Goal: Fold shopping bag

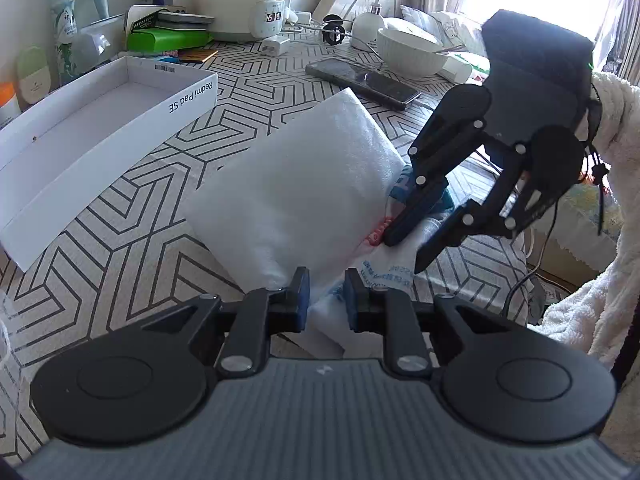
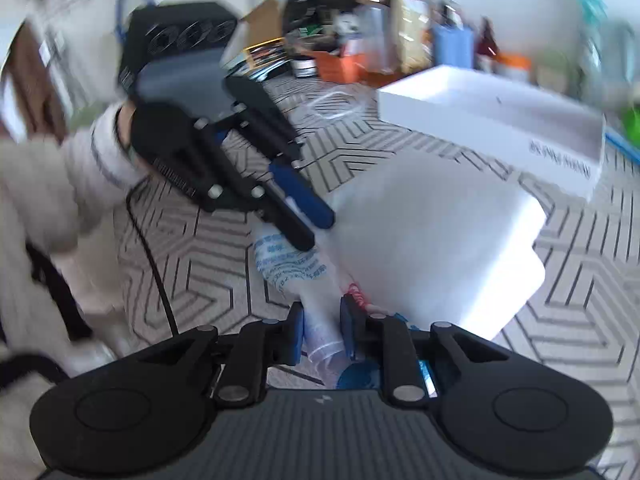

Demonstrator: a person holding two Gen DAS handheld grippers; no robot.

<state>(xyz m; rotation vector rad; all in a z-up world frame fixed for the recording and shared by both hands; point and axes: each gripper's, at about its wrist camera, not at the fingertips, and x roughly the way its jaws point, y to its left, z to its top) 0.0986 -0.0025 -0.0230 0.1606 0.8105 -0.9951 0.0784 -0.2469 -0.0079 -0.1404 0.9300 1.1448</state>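
Note:
A white plastic shopping bag [image 1: 296, 192] with blue and red print lies partly folded on the patterned tablecloth; it also shows in the right wrist view [image 2: 436, 248]. My left gripper [image 1: 326, 294] is open, its jaws on either side of the bag's near printed edge. My right gripper [image 1: 404, 254] comes in from the right with its fingers apart over the bag's printed part. In the right wrist view, which is blurred, the right gripper [image 2: 322, 326] straddles a twisted strip of the bag, and the left gripper [image 2: 316, 228] reaches in from the left.
An open white Redmi Pad SE box [image 1: 80, 128] lies at the left. A phone [image 1: 364, 82], a white bowl [image 1: 412, 50], a rice cooker [image 1: 244, 12] and bottles crowd the table's far side. A white fleece sleeve [image 1: 616, 128] is at the right.

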